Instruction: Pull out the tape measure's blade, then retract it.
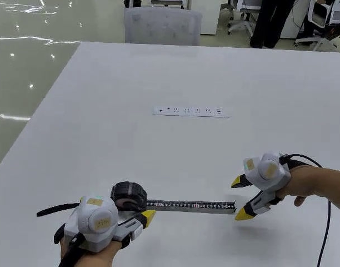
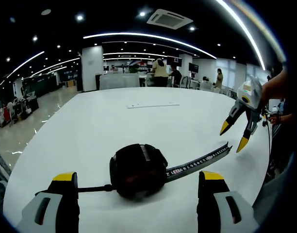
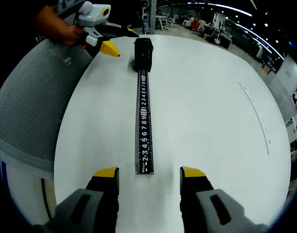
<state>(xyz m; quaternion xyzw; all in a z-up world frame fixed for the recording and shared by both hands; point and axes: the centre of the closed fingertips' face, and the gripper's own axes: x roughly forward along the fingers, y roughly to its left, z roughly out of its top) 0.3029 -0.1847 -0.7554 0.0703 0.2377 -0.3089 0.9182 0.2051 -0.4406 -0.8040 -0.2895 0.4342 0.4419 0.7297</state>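
The black tape measure (image 1: 128, 195) lies on the white table (image 1: 186, 72) near its front edge, with its blade (image 1: 192, 206) pulled out flat to the right. My left gripper (image 1: 141, 220) is open, one jaw on each side of the case (image 2: 139, 170), not touching it. My right gripper (image 1: 241, 197) is open just past the blade's end hook (image 3: 144, 170), and the blade tip lies between its jaws without contact. The blade (image 3: 143, 111) runs straight away to the case (image 3: 143, 49), where the left gripper (image 3: 107, 41) stands.
A white socket strip (image 1: 191, 111) lies flat mid-table. A grey chair (image 1: 163, 25) stands at the far edge, a mesh chair back (image 3: 32, 111) by the near side. A black cable (image 1: 327, 222) trails from the right hand. The table's left edge (image 1: 31, 125) drops to glossy floor.
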